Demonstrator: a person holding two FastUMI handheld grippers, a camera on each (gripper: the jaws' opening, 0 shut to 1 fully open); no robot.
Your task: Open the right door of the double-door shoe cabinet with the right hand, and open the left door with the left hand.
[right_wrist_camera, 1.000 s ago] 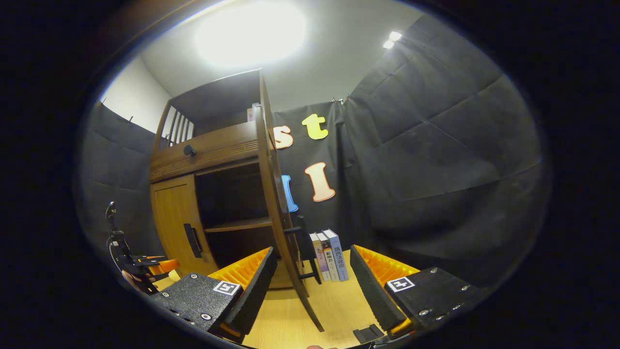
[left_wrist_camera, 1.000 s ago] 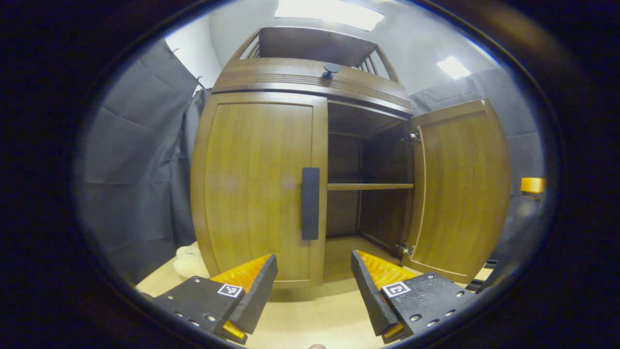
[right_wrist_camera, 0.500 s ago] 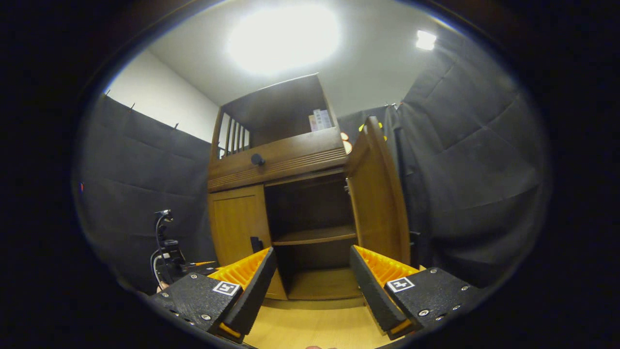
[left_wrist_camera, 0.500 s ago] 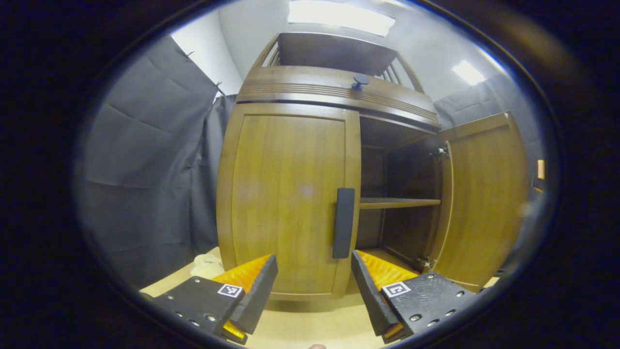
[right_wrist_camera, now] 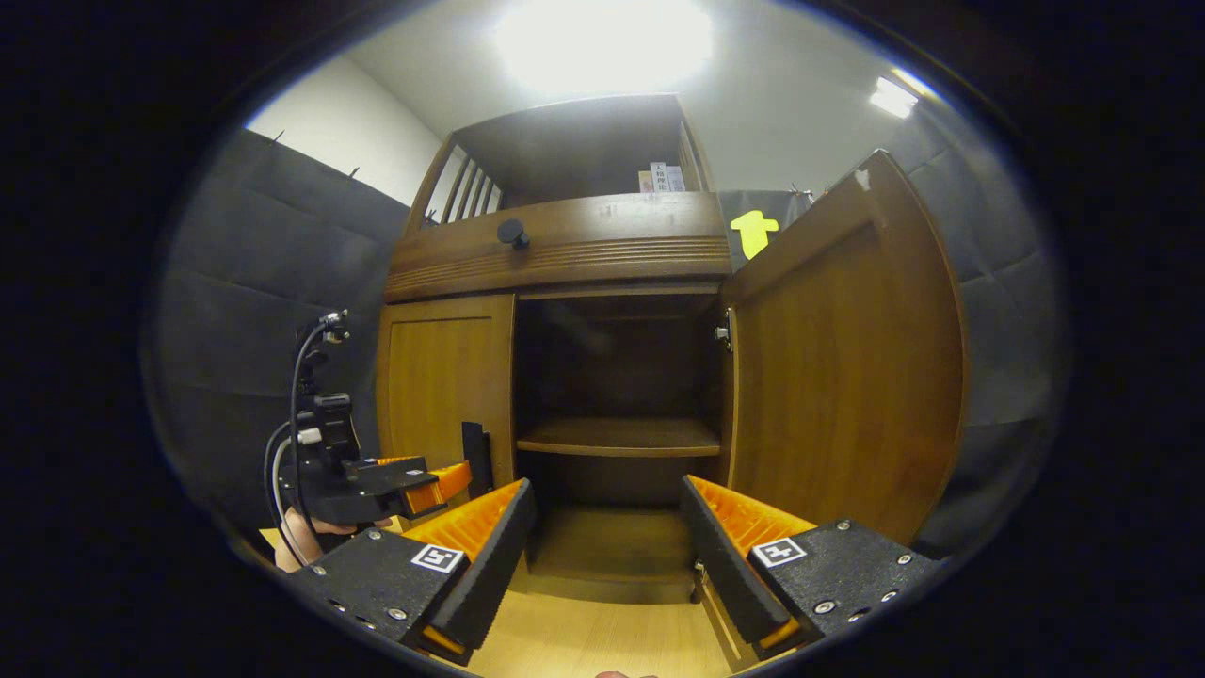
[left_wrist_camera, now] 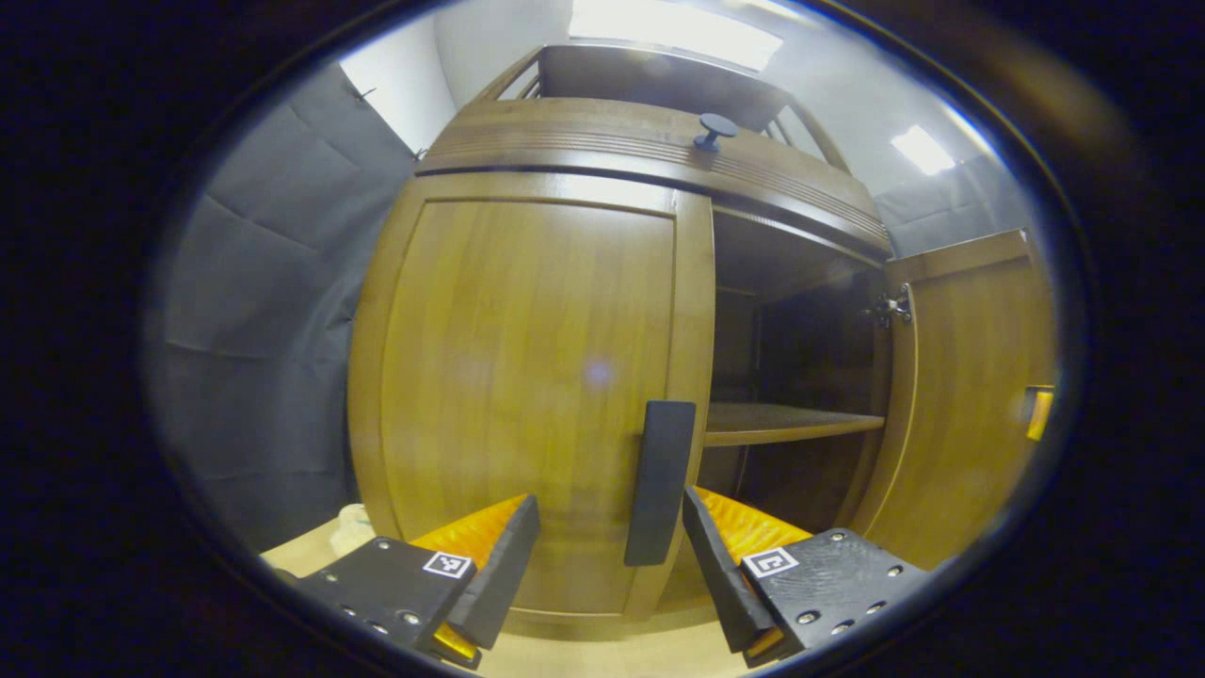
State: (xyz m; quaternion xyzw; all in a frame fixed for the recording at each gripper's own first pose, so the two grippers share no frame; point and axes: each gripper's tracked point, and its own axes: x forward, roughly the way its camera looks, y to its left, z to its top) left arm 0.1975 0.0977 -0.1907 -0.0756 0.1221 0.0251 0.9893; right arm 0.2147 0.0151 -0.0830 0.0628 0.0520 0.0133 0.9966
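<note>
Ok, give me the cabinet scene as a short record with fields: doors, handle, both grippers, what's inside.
right door: swung open
left door: shut
handle: dark vertical bar at the left door's inner edge, between the left gripper's fingers but not gripped
left gripper: open, close in front of the left door
right gripper: open, holding nothing, facing the open side
shelf: bare
step left: left door not yet opened
</note>
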